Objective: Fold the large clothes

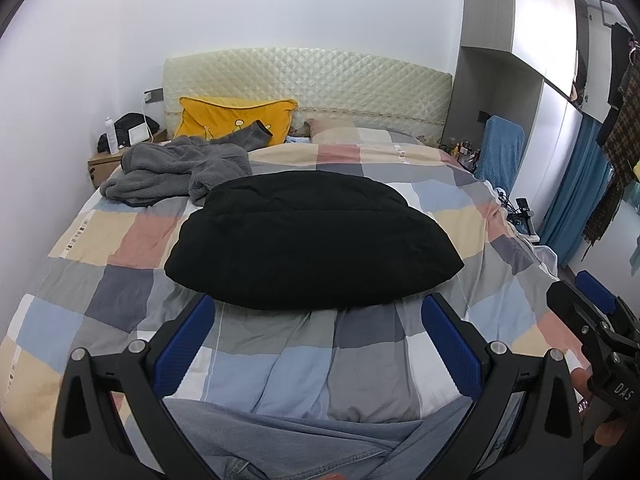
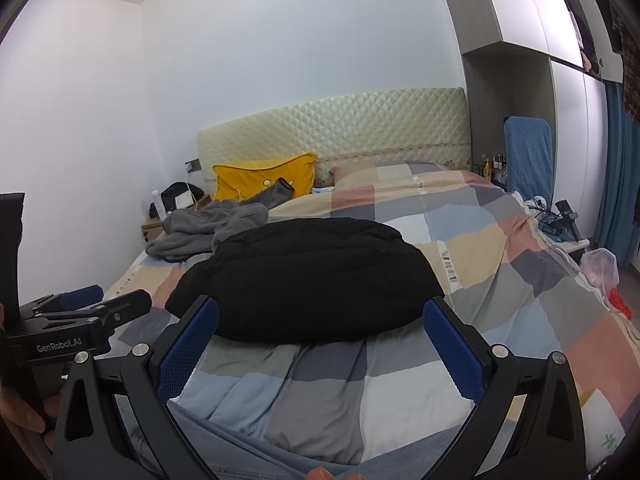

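Note:
A black padded jacket lies folded into a compact bundle in the middle of the checked quilt. My left gripper hovers open just short of the bundle's near edge, nothing between its blue pads. My right gripper is likewise open and empty, a little short of the same edge. Each gripper shows at the edge of the other's view. A grey fleece garment lies crumpled beyond the jacket, at the back left.
A yellow pillow leans on the quilted headboard. A nightstand with a bottle stands back left. A blue-covered chair, cables and a plastic bag sit to the bed's right. Denim-clad legs are below.

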Demonstrator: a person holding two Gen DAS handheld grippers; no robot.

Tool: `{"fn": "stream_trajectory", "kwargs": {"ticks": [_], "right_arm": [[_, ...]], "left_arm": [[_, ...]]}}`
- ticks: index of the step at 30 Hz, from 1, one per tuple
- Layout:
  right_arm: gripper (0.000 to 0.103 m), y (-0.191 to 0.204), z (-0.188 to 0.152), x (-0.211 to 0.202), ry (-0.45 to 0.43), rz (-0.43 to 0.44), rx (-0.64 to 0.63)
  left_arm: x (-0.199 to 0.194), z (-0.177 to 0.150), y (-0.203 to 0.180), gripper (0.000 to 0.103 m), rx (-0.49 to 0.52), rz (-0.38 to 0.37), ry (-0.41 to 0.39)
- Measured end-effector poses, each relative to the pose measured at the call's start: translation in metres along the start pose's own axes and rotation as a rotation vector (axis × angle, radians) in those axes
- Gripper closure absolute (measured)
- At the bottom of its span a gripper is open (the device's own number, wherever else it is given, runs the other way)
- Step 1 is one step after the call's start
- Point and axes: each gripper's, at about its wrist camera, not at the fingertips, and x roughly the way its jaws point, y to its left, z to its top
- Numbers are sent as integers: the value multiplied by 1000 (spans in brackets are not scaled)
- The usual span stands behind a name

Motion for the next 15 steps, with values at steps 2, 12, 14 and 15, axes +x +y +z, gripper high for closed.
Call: {"fn": "stream_trajectory", "kwargs": {"ticks": [2,12,14,15], "right_arm": [[0,0,1,-2,-4,1,1],[0,0,1,-4,-6,1,0],[0,0,1,-4,-4,0,0],[0,0,2,-4,-4,0,1]], "left_arm": [[-1,0,0,0,-5,-5,1],[-2,3,3,0,-23,-3,11],[-1,4,3,0,-21,2,11],[-1,4,4,0,-20,5,12]]}}
